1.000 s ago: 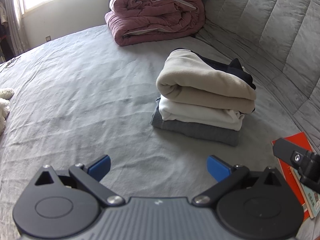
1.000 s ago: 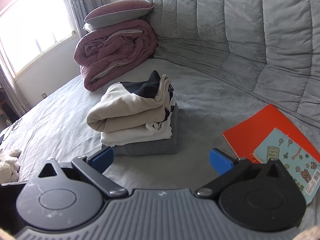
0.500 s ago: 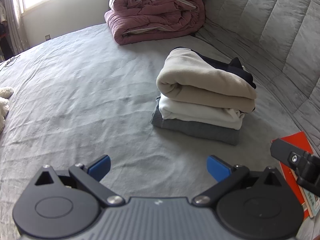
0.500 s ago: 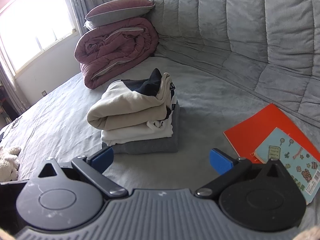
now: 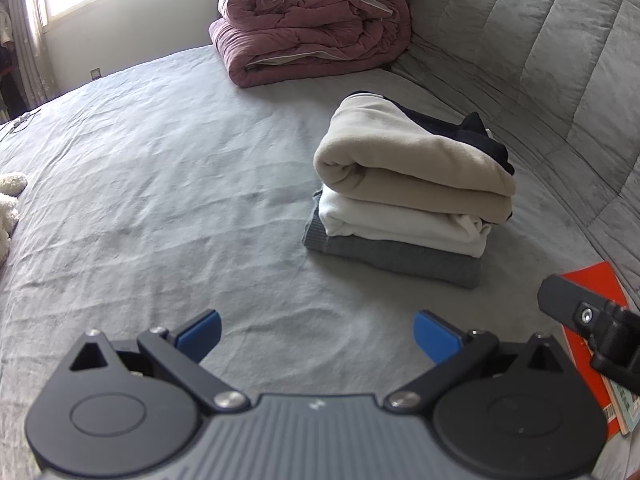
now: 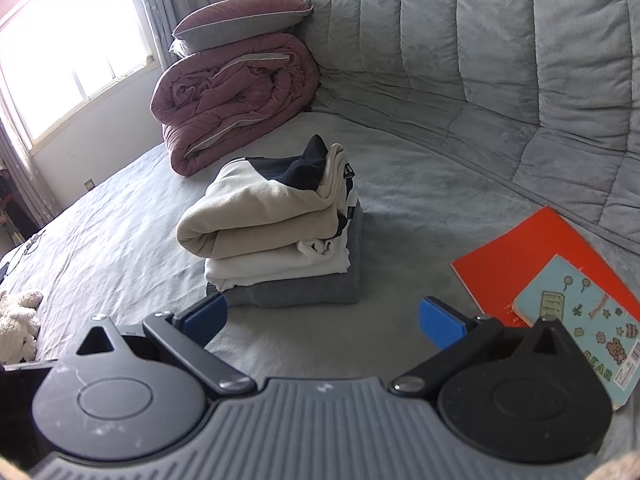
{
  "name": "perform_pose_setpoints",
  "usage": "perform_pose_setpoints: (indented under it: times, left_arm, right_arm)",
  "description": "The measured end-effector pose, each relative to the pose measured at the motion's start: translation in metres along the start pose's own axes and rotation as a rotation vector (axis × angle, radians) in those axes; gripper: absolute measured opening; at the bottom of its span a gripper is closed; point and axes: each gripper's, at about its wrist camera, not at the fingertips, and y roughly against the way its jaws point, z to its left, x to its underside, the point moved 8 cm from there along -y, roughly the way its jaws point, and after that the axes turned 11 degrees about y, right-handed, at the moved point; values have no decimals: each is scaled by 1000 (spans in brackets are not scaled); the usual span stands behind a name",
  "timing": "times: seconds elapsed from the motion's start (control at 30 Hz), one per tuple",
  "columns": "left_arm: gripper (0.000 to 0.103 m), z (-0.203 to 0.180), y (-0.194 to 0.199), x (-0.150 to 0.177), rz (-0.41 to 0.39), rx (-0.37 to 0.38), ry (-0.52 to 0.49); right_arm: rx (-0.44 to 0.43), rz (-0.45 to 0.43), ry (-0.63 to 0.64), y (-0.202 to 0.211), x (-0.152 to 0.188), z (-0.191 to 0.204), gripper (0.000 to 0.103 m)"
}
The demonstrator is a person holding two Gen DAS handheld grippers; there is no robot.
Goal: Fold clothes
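A stack of folded clothes (image 5: 408, 196) (image 6: 276, 232) rests on the grey bed sheet (image 5: 160, 184): a beige and black garment (image 5: 404, 164) on top, a white one (image 5: 400, 222) under it, a dark grey one (image 5: 392, 258) at the bottom. My left gripper (image 5: 318, 334) is open and empty, held back from the stack and a little to its left. My right gripper (image 6: 324, 318) is open too, with nothing between its fingers, just in front of the stack. Part of the right gripper's body (image 5: 592, 328) shows at the right edge of the left wrist view.
A rolled maroon duvet (image 5: 316, 20) (image 6: 236, 96) with a pillow (image 6: 240, 20) on top lies at the back. A padded grey headboard (image 6: 500, 40) runs along the right. An orange book (image 6: 532, 256) and a light blue notebook (image 6: 584, 320) lie right of the stack. A white plush toy (image 6: 18, 320) sits far left.
Both grippers have eased back slightly from the stack. Their jaws stay open and the clothes have not moved.
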Motion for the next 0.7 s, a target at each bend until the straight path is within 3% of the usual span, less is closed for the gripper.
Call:
perform_pose_setpoints:
  times: [0.3,0.7]
  left_arm:
    - [102,13,21,8,-1,1,3]
    - [102,40,112,44,-40,25,-16]
  right_arm:
    - [13,-4,51,12,-4,4,103]
    - [40,-68,213,105,-4,39,103]
